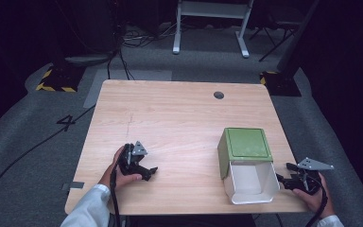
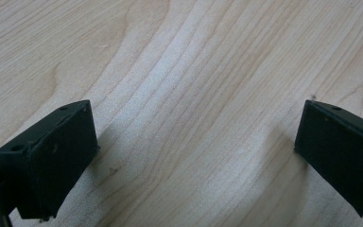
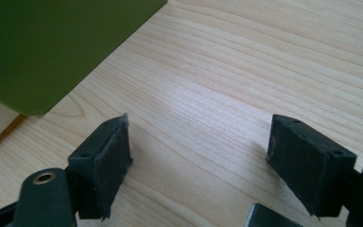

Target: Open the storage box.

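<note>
High view looks down on a pale wooden table (image 1: 179, 118) with a small dark round hole (image 1: 219, 95) near its far edge. A green and white box (image 1: 246, 163) lies on its side on the right part of the table, its green face up and its white, open mouth turned toward the person's edge.

A person's left hand (image 1: 118, 171) rests on the table near the front left and holds the left tool (image 1: 147, 172), which lies low on the wood, well apart from the box. In the left gripper view its two black jaws stand wide apart over bare wood grain, with nothing between them.

At the front right corner the right hand (image 1: 314, 196) holds the right tool (image 1: 283, 182), whose tips are just beside the box's white wall. In the right gripper view its jaws are also spread wide over the table, empty, with the box's green side (image 3: 52, 47) at the upper left.

White sleeves (image 1: 87, 208) come in from the bottom.
</note>
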### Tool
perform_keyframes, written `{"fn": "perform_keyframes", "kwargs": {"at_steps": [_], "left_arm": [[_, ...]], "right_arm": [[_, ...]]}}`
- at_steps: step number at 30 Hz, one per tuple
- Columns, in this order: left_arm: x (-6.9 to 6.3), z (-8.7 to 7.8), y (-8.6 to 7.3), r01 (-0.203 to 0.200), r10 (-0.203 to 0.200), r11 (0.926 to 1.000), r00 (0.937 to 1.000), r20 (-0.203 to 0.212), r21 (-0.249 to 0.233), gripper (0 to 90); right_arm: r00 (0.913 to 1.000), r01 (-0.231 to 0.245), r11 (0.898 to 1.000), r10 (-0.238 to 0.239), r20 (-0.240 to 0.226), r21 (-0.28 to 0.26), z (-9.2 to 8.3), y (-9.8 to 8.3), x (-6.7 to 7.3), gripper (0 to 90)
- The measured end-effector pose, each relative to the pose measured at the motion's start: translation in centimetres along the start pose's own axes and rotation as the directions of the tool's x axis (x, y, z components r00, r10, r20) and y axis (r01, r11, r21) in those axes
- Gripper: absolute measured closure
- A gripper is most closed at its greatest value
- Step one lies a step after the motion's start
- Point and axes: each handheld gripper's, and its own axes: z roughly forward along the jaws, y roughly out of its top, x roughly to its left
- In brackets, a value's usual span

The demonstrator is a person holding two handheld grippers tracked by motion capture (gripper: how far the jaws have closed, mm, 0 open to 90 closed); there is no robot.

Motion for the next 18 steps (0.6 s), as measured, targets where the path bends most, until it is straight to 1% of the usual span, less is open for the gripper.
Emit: {"fn": "perform_keyframes", "kwargs": {"at_steps": [18], "left_arm": [[0.04,0.03,0.04,-0.001,0.001,1.0,1.0,0.004,0.001,0.2]], "right_arm": [[1.0,0.0,1.0,0.0,0.002,0.0,0.0,-0.01,0.01,21.8]]}}
